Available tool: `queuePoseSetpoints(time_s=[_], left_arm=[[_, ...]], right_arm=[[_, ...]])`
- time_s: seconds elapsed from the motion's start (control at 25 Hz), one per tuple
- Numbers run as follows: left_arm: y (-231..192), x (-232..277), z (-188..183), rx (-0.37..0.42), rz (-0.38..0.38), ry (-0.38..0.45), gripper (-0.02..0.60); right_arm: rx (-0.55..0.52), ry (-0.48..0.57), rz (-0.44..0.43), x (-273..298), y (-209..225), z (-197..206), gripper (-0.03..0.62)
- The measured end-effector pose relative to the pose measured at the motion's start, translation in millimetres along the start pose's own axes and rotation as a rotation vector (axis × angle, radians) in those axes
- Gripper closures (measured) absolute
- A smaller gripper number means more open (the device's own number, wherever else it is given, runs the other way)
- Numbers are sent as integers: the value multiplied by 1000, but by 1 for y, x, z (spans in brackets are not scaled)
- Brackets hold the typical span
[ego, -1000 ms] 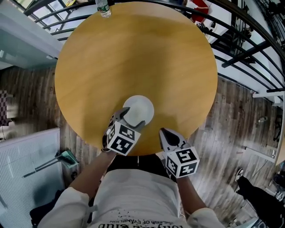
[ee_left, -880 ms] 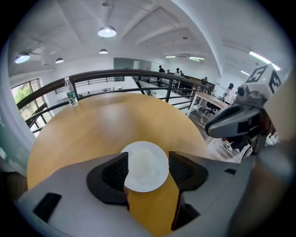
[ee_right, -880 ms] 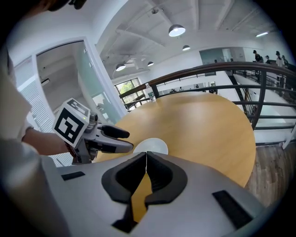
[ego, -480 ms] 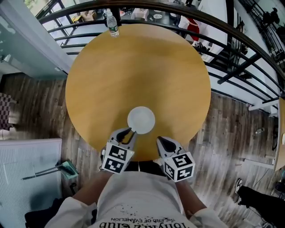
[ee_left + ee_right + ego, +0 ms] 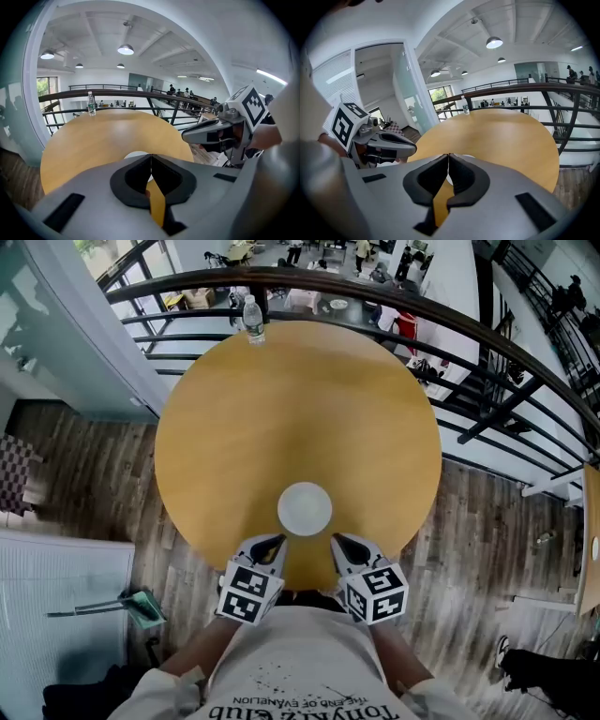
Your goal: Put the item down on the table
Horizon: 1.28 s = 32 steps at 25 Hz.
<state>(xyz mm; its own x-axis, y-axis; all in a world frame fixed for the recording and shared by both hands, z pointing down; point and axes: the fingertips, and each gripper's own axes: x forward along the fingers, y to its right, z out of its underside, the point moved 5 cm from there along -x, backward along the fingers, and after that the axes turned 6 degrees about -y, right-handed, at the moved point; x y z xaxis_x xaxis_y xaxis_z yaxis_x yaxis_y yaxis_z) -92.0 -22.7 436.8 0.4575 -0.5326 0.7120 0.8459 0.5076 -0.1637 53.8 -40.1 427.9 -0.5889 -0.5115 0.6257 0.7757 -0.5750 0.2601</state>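
Note:
A white round plate [image 5: 305, 508] lies flat on the round wooden table [image 5: 298, 418], near its front edge. My left gripper [image 5: 271, 546] sits just below and left of the plate, apart from it, jaws shut with nothing in them. My right gripper [image 5: 339, 545] is below and right of the plate, also shut and empty. In the left gripper view the plate [image 5: 136, 154] peeks out above the closed jaws [image 5: 151, 160], and the right gripper [image 5: 201, 135] shows at the right. In the right gripper view the closed jaws [image 5: 448, 160] hide most of the plate [image 5: 463, 156].
A clear water bottle [image 5: 251, 319] stands at the table's far edge. A dark metal railing [image 5: 441, 329] curves round behind the table. Wood plank floor [image 5: 84, 474] surrounds it. A green dustpan [image 5: 141, 607] lies on the floor at the lower left.
The left gripper let go of the plate and drew back toward me, its jaws closing. The plate stays on the table. The head view shifted so the table sits lower in frame.

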Motion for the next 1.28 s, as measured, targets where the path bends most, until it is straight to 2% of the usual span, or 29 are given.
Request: queuePoseSetpoints(time_s=[0.36,0.56,0.88,1.28], left_arm=[[-1,-12,2,2,-14,7,558],[-2,-14,7,-17,-13,-6,558],[-2,-12,-1,-12,-7,6,558],[-3,-10,6,-10,3,2,558]], right_arm=[[-14,2,-31,5,-11,-1,568],[-23,15,-31,4,-10,-9,568],[-40,-3,-34,1,-11,-11,569],[-43,2,-35,2,-14,-5,569]])
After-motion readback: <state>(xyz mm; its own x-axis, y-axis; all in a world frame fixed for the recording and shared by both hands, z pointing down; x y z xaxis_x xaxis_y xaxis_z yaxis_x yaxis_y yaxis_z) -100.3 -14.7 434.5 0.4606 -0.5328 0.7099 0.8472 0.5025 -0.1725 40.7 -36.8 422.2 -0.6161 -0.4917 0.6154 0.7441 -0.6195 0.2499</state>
